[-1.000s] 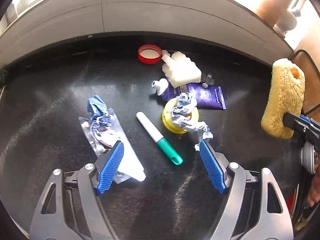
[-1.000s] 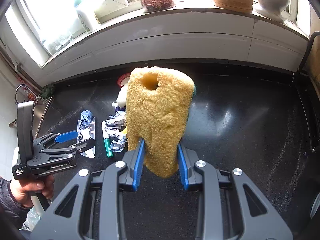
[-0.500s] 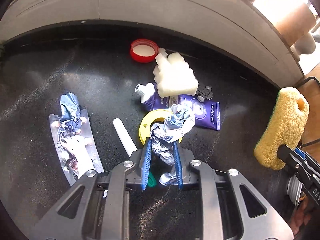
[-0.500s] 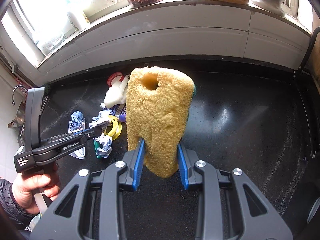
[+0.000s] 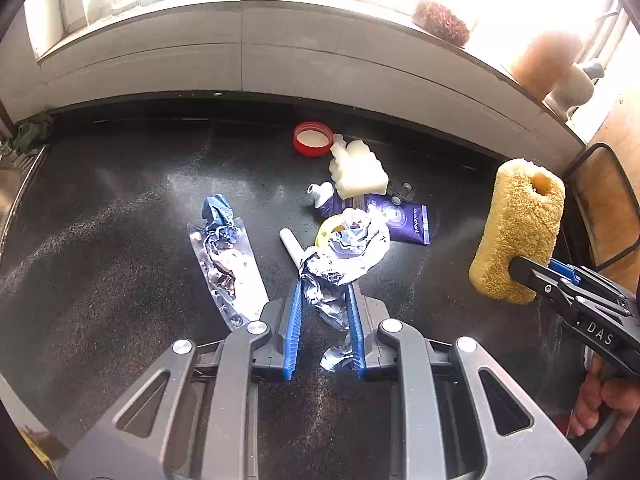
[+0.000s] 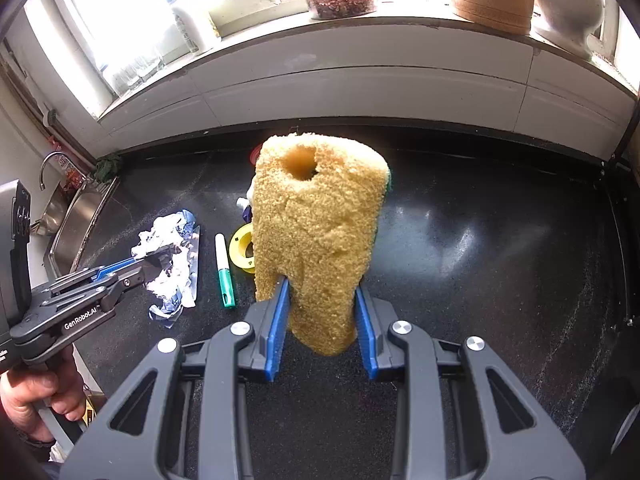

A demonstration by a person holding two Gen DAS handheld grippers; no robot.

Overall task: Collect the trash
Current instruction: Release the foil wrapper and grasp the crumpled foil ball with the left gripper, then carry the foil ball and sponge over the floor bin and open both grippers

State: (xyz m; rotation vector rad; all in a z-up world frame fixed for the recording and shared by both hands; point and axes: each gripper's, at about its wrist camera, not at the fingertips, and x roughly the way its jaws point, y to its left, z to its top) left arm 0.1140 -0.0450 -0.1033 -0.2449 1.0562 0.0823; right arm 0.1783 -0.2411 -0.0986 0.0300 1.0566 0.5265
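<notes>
My left gripper [image 5: 325,284] is shut on a crumpled silver-and-blue wrapper [image 5: 348,256], held a little above the black counter [image 5: 120,280]. That wrapper hides part of the yellow tape roll [image 5: 325,229] and the marker [image 5: 290,242]. My right gripper [image 6: 321,286] is shut on a yellow sponge [image 6: 316,232], which stands upright between the pads and blocks the middle of the right wrist view. From the left wrist view, the sponge [image 5: 520,232] hangs at the right. A flat clear wrapper with blue crumpled paper [image 5: 228,264] lies left of my left gripper.
Farther back on the counter lie a purple tube [image 5: 400,216], a white foam piece [image 5: 358,172] and a red lid [image 5: 313,139]. A steel sink [image 6: 76,216] borders the counter on the left. The tiled sill [image 6: 360,80] carries jars and bottles. A person's hand [image 6: 36,392] grips the left handle.
My left gripper closed on the crumpled wrapper lying on the yellow roll, then lifted it and drew it back. The right gripper kept the sponge and barely moved.
</notes>
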